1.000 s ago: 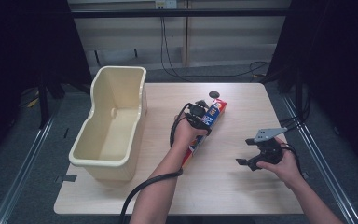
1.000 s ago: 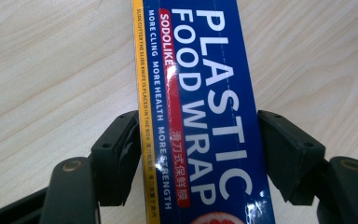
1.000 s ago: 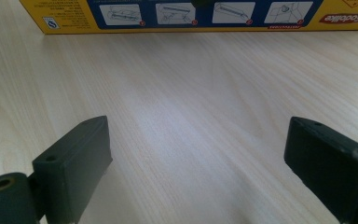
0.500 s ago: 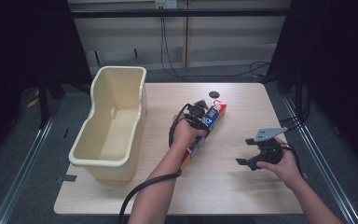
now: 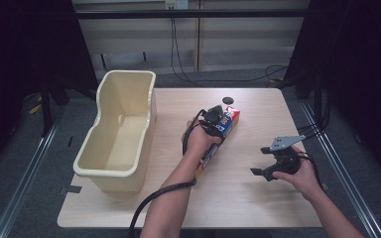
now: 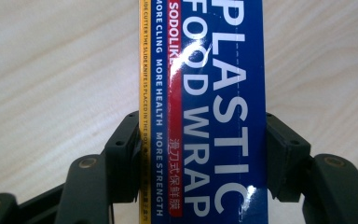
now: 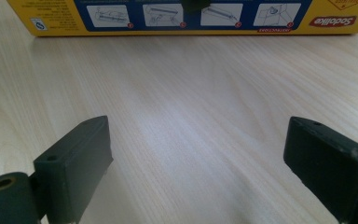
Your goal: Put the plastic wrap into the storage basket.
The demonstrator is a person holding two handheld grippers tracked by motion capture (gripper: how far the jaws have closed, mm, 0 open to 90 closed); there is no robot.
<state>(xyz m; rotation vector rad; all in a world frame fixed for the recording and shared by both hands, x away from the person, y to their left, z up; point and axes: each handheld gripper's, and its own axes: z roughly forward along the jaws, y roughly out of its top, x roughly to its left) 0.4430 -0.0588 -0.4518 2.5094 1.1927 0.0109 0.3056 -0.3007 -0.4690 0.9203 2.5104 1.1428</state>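
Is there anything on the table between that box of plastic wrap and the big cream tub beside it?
Nothing visible: bare table lies between the plastic wrap box and the cream tub. The left gripper has just closed on the box.

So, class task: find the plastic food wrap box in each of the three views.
High view: the box lies mid-table, under the left gripper.
Left gripper view: centre, running top to bottom, jaws pressed on both sides.
Right gripper view: along the top edge.
Shared landmark: the pale wooden table.
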